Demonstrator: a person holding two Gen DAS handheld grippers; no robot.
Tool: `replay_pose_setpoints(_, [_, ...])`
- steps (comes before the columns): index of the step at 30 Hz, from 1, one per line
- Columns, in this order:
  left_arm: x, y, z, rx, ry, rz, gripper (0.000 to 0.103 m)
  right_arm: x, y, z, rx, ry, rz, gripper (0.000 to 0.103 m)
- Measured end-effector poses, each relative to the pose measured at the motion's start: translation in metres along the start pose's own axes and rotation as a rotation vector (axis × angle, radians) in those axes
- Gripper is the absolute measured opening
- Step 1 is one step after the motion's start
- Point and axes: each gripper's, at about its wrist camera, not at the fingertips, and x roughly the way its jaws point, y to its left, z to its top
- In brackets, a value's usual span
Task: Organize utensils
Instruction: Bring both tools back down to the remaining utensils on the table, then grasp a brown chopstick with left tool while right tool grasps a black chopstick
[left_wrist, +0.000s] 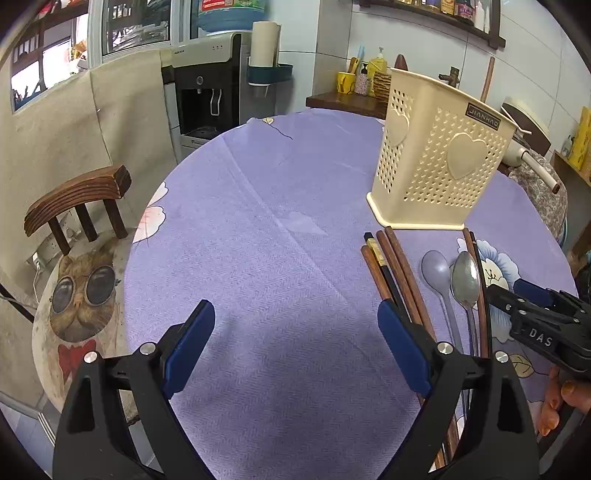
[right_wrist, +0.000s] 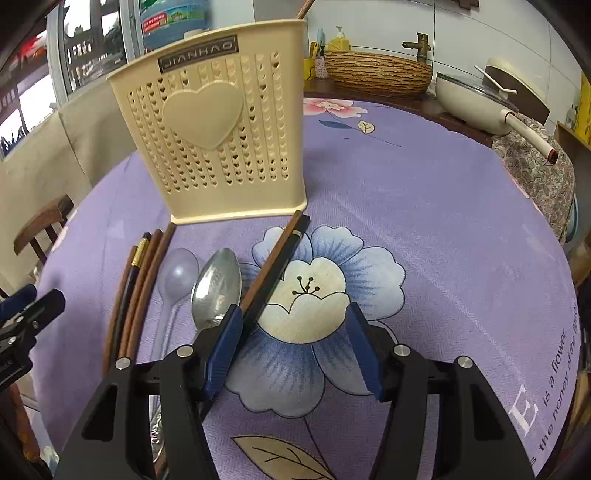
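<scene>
Now, left gripper (left_wrist: 295, 332): spread, empty; chopsticks (left_wrist: 395, 269) beside its right finger.
Right gripper (right_wrist: 293, 332): spread, empty; metal spoon (right_wrist: 216, 288) just left, perhaps touching.
Holder (right_wrist: 221, 147): upright, beyond both.

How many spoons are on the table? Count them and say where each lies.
2. The translucent plastic spoon lies right of the four-chopstick bundle; the metal spoon lies right beside it, left of the chopstick pair. Both handles run under the right gripper. Nothing shows whether the cream holder hides more.
</scene>
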Motion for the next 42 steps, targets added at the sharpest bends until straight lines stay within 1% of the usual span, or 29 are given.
replay_pose_setpoints(4, [0.006, -0.005, 0.0, 0.002, 0.019, -0.006, 0.089, 0.002, 0.003, 0.0, 0.012, 0.006, 0.005, 0.057])
replay_pose_setpoints(8, [0.008, -0.011, 0.001, 0.011, 0.022, -0.014, 0.088, 0.003, 0.005, 0.002, -0.004, 0.008, -0.026, 0.056])
replay_pose_setpoints(13, [0.008, -0.016, 0.001, 0.026, 0.019, -0.022, 0.088, 0.003, -0.011, 0.002, 0.016, 0.013, -0.061, 0.054])
replay_pose_setpoints(15, [0.009, -0.017, 0.002, 0.023, 0.022, -0.026, 0.088, 0.004, -0.017, 0.005, 0.036, 0.024, -0.047, 0.054])
replay_pose_setpoints(17, [0.01, -0.018, 0.003, 0.021, 0.025, -0.031, 0.088, 0.008, -0.019, 0.008, 0.048, 0.038, -0.034, 0.05])
replay_pose_setpoints(18, [0.011, -0.02, 0.003, 0.021, 0.028, -0.036, 0.083, 0.01, -0.02, 0.009, 0.05, 0.042, -0.032, 0.047])
replay_pose_setpoints(23, [0.018, -0.027, 0.008, 0.024, 0.052, -0.056, 0.069, 0.021, -0.027, 0.023, 0.098, 0.034, -0.036, 0.043])
replay_pose_setpoints(25, [0.021, -0.03, 0.01, 0.022, 0.06, -0.065, 0.067, 0.026, -0.03, 0.028, 0.104, 0.033, -0.051, 0.039])
replay_pose_setpoints(28, [0.025, -0.037, 0.013, 0.028, 0.068, -0.082, 0.063, 0.028, -0.028, 0.031, 0.095, 0.034, -0.056, 0.04])
replay_pose_setpoints(32, [0.036, -0.045, 0.014, 0.059, 0.098, -0.062, 0.055, 0.026, -0.026, 0.028, 0.086, 0.029, -0.047, 0.04])
replay_pose_setpoints(34, [0.04, -0.045, 0.013, 0.047, 0.114, -0.064, 0.055, 0.024, -0.027, 0.028, 0.091, 0.03, -0.041, 0.04])
replay_pose_setpoints(40, [0.042, -0.047, 0.014, 0.057, 0.098, -0.034, 0.055, 0.024, -0.022, 0.027, 0.072, 0.031, -0.043, 0.042])
replay_pose_setpoints(41, [0.042, -0.046, 0.014, 0.057, 0.103, -0.028, 0.052, 0.024, -0.022, 0.027, 0.071, 0.032, -0.04, 0.041])
replay_pose_setpoints(42, [0.042, -0.044, 0.014, 0.055, 0.104, -0.033, 0.051, 0.023, -0.023, 0.027, 0.071, 0.034, -0.037, 0.041])
